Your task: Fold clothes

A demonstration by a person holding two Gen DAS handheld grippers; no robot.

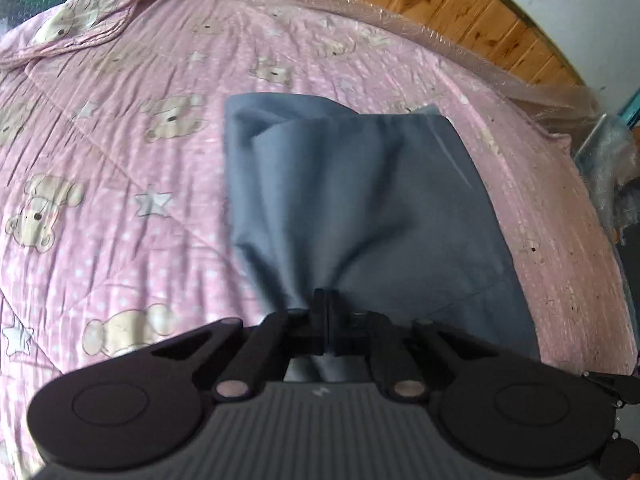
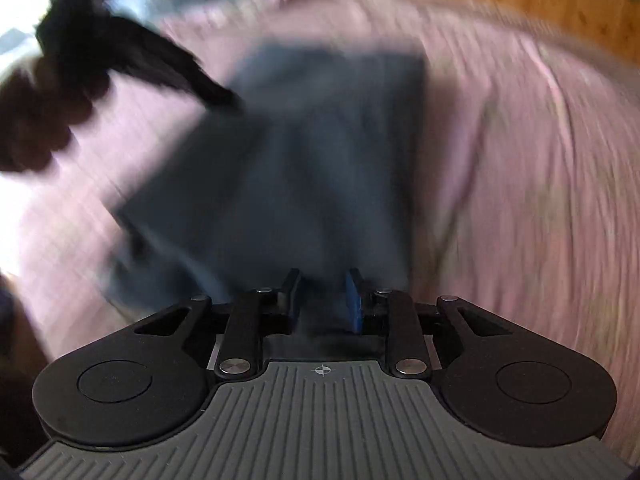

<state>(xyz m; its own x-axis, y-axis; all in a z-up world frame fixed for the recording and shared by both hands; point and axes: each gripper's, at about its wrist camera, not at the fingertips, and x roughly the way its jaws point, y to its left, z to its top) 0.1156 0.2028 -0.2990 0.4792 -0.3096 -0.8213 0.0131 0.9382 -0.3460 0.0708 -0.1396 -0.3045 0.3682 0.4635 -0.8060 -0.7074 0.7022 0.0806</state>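
Grey garment [image 1: 352, 200]: we see it on the pink bear-print quilt [image 1: 120, 152] of the bed, partly doubled over, near edge lifted.
Left hand-held gripper [image 1: 325, 312]: we have its jaws pinched tight on a bunched grey edge.
Right hand-held gripper [image 2: 322, 296]: jaws stand apart with grey cloth between; the view is blurred.
Doing it well: we judge both corners should travel level across the garment, edges aligned.

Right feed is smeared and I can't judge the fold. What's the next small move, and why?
Probably close the right hand-held gripper on the cloth before carrying further. Its jaws stand apart with grey fabric between them, while the left hand-held gripper is already pinched on a bunched edge. The cloth lies partly folded on the pink quilt.
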